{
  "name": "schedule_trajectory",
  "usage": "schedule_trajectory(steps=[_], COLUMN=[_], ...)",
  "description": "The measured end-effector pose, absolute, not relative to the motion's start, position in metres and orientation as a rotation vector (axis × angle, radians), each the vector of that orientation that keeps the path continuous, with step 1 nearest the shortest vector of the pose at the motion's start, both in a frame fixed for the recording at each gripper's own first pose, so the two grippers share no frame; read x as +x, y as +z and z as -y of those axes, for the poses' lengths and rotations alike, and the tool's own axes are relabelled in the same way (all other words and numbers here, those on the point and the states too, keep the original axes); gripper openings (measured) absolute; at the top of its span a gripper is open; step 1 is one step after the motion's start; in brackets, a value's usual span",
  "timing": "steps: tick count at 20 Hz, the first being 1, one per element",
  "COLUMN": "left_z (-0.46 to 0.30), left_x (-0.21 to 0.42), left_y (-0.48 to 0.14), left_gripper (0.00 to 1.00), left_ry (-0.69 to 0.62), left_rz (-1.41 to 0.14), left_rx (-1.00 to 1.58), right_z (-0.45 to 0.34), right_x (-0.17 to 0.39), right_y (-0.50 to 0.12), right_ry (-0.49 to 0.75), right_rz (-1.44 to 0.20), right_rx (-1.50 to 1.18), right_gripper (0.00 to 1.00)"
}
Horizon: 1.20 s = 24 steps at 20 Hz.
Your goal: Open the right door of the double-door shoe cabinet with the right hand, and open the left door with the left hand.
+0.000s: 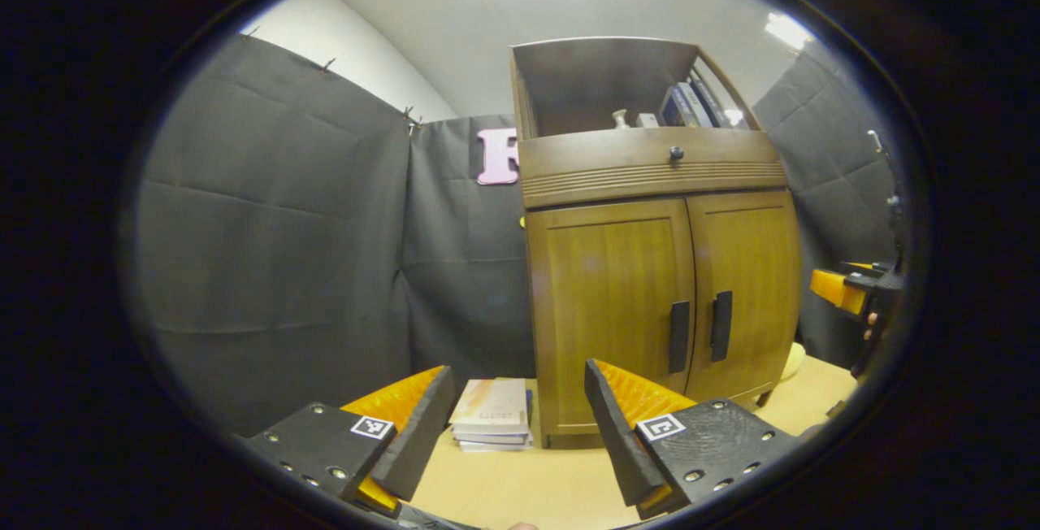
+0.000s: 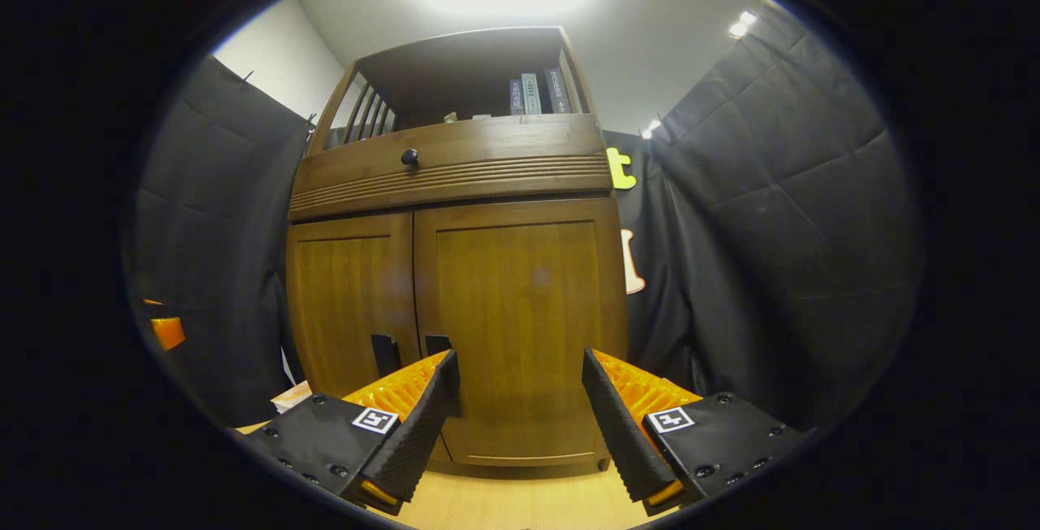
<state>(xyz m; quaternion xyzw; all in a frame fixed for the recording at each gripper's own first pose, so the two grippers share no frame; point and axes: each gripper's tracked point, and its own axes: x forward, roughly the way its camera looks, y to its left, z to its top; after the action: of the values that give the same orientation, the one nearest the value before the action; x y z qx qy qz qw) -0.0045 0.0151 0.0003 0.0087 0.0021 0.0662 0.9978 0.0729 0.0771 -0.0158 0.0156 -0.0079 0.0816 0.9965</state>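
On the desk [image 1: 569, 489] sits the shoe cabinet [image 2: 455, 286], both doors closed, left door [image 1: 613, 302] and right door [image 2: 520, 327] with dark handles side by side at the seam. Left claw [image 1: 520, 424] and right claw [image 2: 520, 416] hang in front, both spread wide, holding nothing. Books [image 1: 493, 414] are stacked just beside the cabinet.

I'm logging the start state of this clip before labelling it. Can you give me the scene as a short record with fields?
cabinet: brown wooden double-door shoe cabinet on a light wooden floor
left door: closed
right door: closed
handles: two dark vertical bar handles at the centre seam
upper shelf: upright books
beside cabinet: flat stack of books on the floor
left gripper: open, empty, short of the cabinet
right gripper: open, empty, facing the right door
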Motion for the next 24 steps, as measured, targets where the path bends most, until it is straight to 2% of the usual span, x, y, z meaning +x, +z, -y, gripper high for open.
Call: schedule_trajectory(steps=[1, 6, 7, 8, 10, 12, 14, 20, 22, 24], left_z=[-0.016, -0.023, -0.024, -0.025, -0.027, -0.030, -0.032, -0.039, -0.039, -0.038], left_x=[-0.004, -0.002, -0.002, -0.001, 0.000, 0.001, -0.001, -0.013, -0.014, -0.014], left_y=[0.001, 0.000, 0.001, 0.002, 0.001, -0.001, 0.000, 0.008, 0.006, 0.001], left_gripper=[0.89, 0.89, 0.89, 0.89, 0.89, 0.89, 0.89, 0.89, 0.89, 0.89], left_ry=[0.147, 0.219, 0.234, 0.251, 0.276, 0.299, 0.323, 0.385, 0.402, 0.412], left_rz=[-0.004, -0.010, -0.007, -0.005, -0.004, -0.003, -0.001, -0.008, -0.021, -0.028], left_rx=[0.016, 0.024, 0.028, 0.035, 0.048, 0.054, 0.065, 0.085, 0.092, 0.090], right_z=[-0.085, -0.117, -0.126, -0.133, -0.146, -0.157, -0.166, -0.191, -0.197, -0.199], right_x=[0.082, 0.119, 0.125, 0.132, 0.148, 0.158, 0.169, 0.190, 0.200, 0.206], right_y=[-0.018, -0.035, -0.039, -0.041, -0.052, -0.063, -0.074, -0.100, -0.110, -0.116], right_ry=[0.174, 0.213, 0.225, 0.233, 0.242, 0.255, 0.257, 0.290, 0.290, 0.279], right_rz=[0.016, -0.005, -0.008, -0.007, -0.019, -0.036, -0.057, -0.119, -0.140, -0.157], right_rx=[0.036, 0.041, 0.044, 0.039, 0.016, 0.015, 0.023, 0.027, 0.023, 0.023], right_gripper=[0.95, 0.96, 0.93, 0.95, 0.93, 0.95, 0.93, 0.94, 0.84, 0.65])
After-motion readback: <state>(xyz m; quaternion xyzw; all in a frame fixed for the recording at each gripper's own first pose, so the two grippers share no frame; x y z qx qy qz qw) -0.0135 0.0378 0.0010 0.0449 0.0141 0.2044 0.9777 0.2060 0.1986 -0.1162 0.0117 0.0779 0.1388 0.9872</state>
